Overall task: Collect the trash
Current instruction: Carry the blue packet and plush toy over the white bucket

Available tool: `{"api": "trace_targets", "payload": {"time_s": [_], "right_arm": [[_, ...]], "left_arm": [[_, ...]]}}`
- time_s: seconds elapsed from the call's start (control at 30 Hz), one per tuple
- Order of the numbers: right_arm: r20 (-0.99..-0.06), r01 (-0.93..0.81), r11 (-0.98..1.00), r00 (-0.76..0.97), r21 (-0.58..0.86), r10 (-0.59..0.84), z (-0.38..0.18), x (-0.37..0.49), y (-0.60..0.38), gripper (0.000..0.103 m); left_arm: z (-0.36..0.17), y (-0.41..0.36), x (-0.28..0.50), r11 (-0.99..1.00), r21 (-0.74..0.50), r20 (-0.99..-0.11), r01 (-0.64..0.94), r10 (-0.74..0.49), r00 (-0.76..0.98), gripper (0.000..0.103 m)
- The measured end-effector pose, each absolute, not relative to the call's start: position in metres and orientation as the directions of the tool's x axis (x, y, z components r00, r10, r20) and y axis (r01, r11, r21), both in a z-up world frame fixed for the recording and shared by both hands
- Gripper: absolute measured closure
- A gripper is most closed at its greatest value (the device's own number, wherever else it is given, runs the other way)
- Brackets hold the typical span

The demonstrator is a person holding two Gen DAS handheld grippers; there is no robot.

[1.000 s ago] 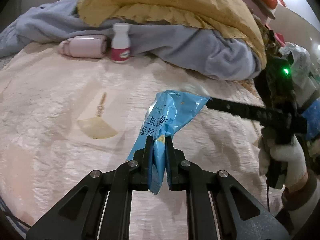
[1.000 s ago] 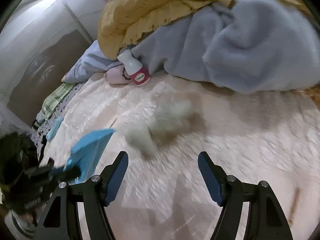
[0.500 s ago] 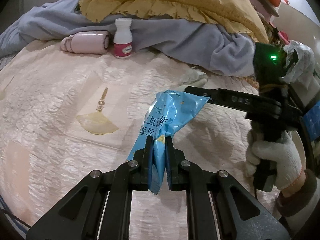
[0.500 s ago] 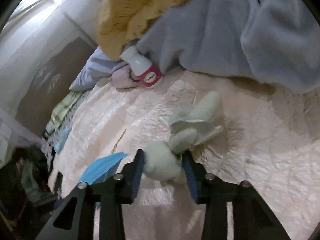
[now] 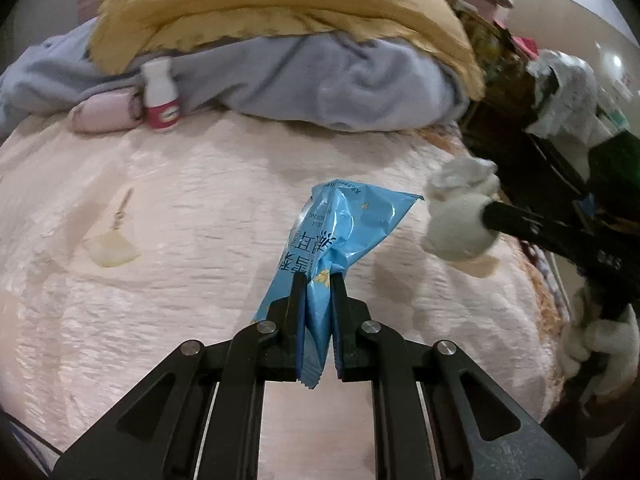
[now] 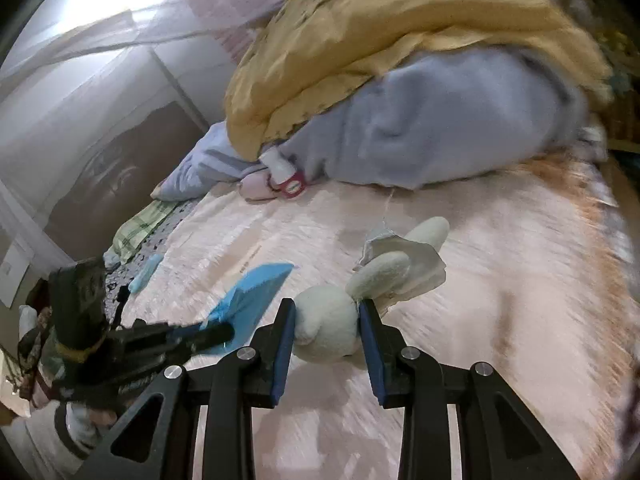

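Note:
My left gripper [image 5: 318, 288] is shut on a blue snack wrapper [image 5: 340, 232] and holds it above the pink bedspread [image 5: 180, 240]. The wrapper also shows in the right wrist view [image 6: 252, 296]. My right gripper [image 6: 326, 316] is shut on a pale crumpled wad of tissue with a clear plastic scrap [image 6: 332, 320], lifted off the bed. That wad also shows at the right in the left wrist view [image 5: 460, 216], at the tip of the right gripper.
A white bottle with a red label [image 5: 160, 96] and a pink roll [image 5: 104, 116] stand at the back by a grey blanket [image 5: 320, 80] under a yellow quilt [image 5: 280, 0]. A yellow fan print [image 5: 112, 252] marks the bedspread. The bed edge is at the right.
My right gripper closed on the pale wad and lifted it off the bed. My left gripper kept hold of the blue wrapper and shifted a little.

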State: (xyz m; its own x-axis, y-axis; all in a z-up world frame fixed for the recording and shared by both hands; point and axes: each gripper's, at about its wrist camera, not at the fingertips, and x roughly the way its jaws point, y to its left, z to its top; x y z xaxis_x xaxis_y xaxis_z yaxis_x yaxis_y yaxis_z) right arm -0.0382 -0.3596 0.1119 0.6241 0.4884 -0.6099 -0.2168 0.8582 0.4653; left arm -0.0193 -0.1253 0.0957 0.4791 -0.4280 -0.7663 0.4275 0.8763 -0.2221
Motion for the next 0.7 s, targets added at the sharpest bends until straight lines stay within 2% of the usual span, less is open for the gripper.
{"api": "trace_targets", "payload": {"time_s": [0.37,0.7], "right_arm": [[-0.627,-0.065,0.910,0.705,0.409,0.332,0.127,-0.153,-0.456,0.072],[-0.632,0.105,0.909,0.751,0.403,0.193,0.130,-0.222,-0.544,0.072]], "left_arm": [[0.110,-0.219,-0.059,0.800,-0.187,-0.763,0.571,-0.484,0.428,0.095],[0.115,-0.306,-0.088,0.713,-0.144,-0.765,0.686,-0.519,0.380,0.095]]}}
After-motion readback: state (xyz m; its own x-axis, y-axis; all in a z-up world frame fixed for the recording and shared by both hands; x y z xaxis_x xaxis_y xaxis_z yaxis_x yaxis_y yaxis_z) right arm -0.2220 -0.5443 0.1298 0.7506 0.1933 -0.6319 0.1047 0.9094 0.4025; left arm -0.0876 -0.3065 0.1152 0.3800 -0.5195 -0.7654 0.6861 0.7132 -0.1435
